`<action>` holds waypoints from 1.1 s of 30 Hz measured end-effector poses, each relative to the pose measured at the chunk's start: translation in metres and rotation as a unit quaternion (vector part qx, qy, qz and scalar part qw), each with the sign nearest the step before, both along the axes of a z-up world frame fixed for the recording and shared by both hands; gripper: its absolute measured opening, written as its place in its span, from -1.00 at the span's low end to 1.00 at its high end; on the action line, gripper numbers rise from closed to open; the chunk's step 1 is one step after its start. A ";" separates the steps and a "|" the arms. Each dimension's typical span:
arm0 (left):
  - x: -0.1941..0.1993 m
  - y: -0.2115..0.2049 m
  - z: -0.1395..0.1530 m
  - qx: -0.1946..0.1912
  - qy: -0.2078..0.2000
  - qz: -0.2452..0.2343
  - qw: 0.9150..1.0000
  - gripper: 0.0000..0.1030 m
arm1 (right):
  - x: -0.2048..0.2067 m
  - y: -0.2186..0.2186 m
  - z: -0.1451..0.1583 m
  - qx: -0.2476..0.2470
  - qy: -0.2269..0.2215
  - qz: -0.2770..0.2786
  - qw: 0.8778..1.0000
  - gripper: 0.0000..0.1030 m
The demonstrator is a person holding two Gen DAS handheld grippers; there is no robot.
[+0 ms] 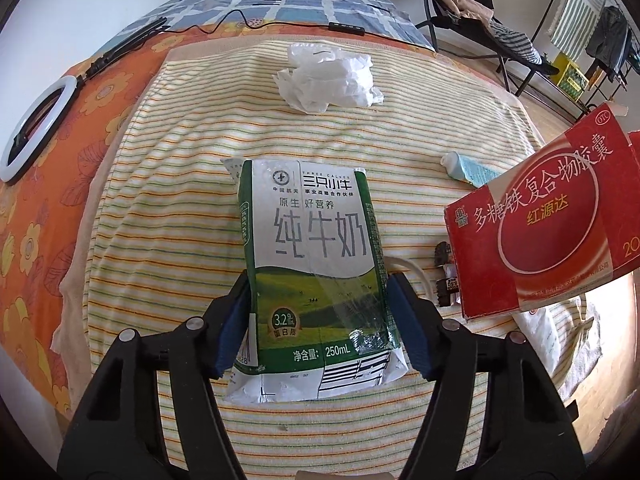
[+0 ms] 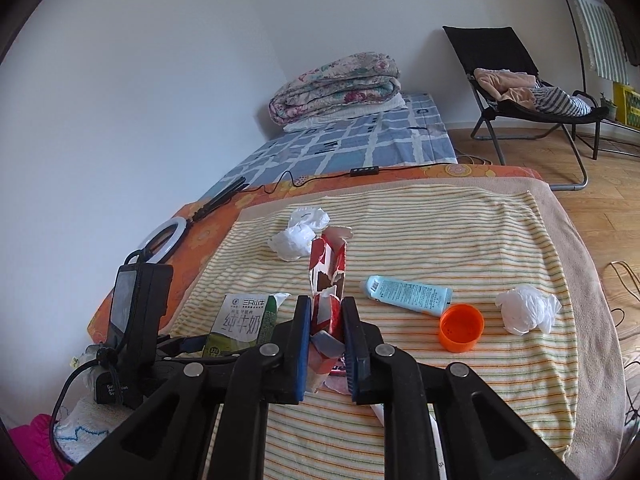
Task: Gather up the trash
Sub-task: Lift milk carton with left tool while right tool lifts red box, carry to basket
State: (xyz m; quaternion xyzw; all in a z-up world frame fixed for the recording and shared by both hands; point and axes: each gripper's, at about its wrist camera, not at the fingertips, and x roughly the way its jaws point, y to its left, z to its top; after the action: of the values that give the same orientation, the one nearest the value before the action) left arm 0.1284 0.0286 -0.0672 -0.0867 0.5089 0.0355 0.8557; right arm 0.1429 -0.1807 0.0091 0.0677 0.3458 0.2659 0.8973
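Note:
A green and white milk carton (image 1: 316, 264) lies flat on the striped towel (image 1: 180, 200). My left gripper (image 1: 318, 312) has a blue pad against each side of the carton's lower part. My right gripper (image 2: 326, 340) is shut on a flattened red medicine box (image 2: 328, 280), held above the towel; the box fills the right side of the left wrist view (image 1: 548, 224). The carton also shows in the right wrist view (image 2: 244, 320), with the left gripper on it. Crumpled white paper (image 1: 328, 78) lies at the towel's far end.
A pale blue tube (image 2: 408, 294), an orange cap (image 2: 460, 326) and a white plastic wad (image 2: 528, 308) lie on the towel (image 2: 480, 240) to the right. A ring light (image 1: 36, 130) and cable lie on the orange sheet. A black chair (image 2: 520, 92) stands beyond the bed.

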 end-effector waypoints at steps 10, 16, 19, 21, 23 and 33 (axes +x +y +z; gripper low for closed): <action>0.005 0.001 0.011 0.037 -0.016 0.003 0.999 0.84 | -0.020 0.006 0.010 -0.015 -0.026 0.015 0.999 -0.74; 0.025 -0.006 -0.009 0.058 0.016 -0.001 0.998 0.84 | -0.020 0.004 0.009 -0.018 -0.026 0.013 0.999 -0.74; 0.028 -0.006 -0.012 0.051 0.020 0.000 0.998 0.81 | -0.019 0.001 0.007 -0.019 -0.021 0.009 1.000 -0.75; 0.028 -0.005 -0.011 0.054 0.016 0.002 0.998 0.62 | -0.018 -0.001 0.007 -0.019 -0.019 0.008 1.000 -0.74; 0.026 -0.002 -0.008 0.047 0.010 0.006 0.999 0.62 | -0.017 -0.001 0.007 -0.021 -0.019 0.008 1.000 -0.74; 0.000 0.003 0.033 0.030 -0.032 0.002 0.999 0.61 | -0.030 0.000 0.017 -0.031 -0.037 0.016 0.999 -0.74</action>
State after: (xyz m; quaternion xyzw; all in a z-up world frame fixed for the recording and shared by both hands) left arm 0.1285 0.0314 -0.0345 -0.0631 0.4802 0.0493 0.8735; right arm 0.1125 -0.1811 0.0263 0.0247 0.3218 0.2720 0.9066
